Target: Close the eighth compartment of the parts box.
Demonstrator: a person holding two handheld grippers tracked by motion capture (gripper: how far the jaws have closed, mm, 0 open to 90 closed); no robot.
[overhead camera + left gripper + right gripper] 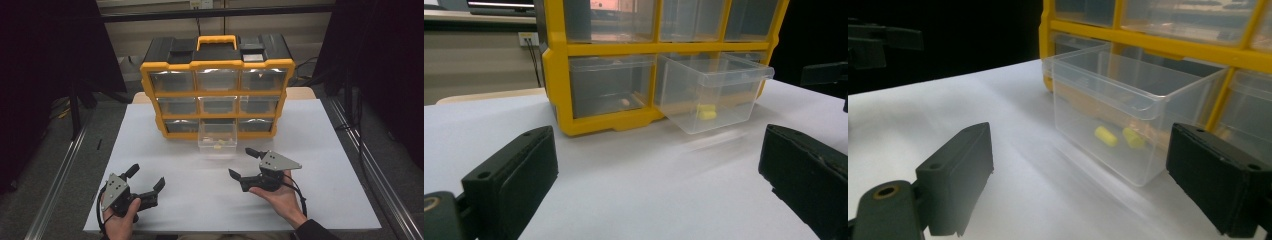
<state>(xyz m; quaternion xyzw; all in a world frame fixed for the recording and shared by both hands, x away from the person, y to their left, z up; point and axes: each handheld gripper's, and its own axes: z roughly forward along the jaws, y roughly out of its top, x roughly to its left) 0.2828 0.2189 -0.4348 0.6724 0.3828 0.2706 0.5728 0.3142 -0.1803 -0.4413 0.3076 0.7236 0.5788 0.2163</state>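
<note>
The clear drawer (217, 139) stands pulled out of the middle slot in the bottom row of the yellow organiser (216, 86), its front resting over the white table top (320, 150) and its rear still inside the frame. In the right gripper view two small yellow pieces (1105, 135) lie on the drawer floor (1108, 115); seen through the plastic they are blurred, and their exact shape cannot be made out. In the left gripper view (714, 92) they read as a single yellow patch (707, 113), so whether they touch cannot be told.

The right gripper (246, 162) sits near the drawer's front right corner, apart from it, with its jaws standing wide and nothing between them. The hand (280, 196) beneath hides the lower part of its body.

The left gripper (146, 178) lies well apart from the drawer, near the table's front left corner, jaws likewise spread wide and empty. Its holding hand (120, 220) is cut off by the bottom edge of the high view.

The organiser's other drawers are closed; their contents are dim behind the reflective fronts. One small pale item (624, 102) shows in the bottom-left drawer in the left gripper view, too indistinct to identify. The top row is cropped in both gripper views. Dark surroundings on either side of the table conceal anything beyond it.
</note>
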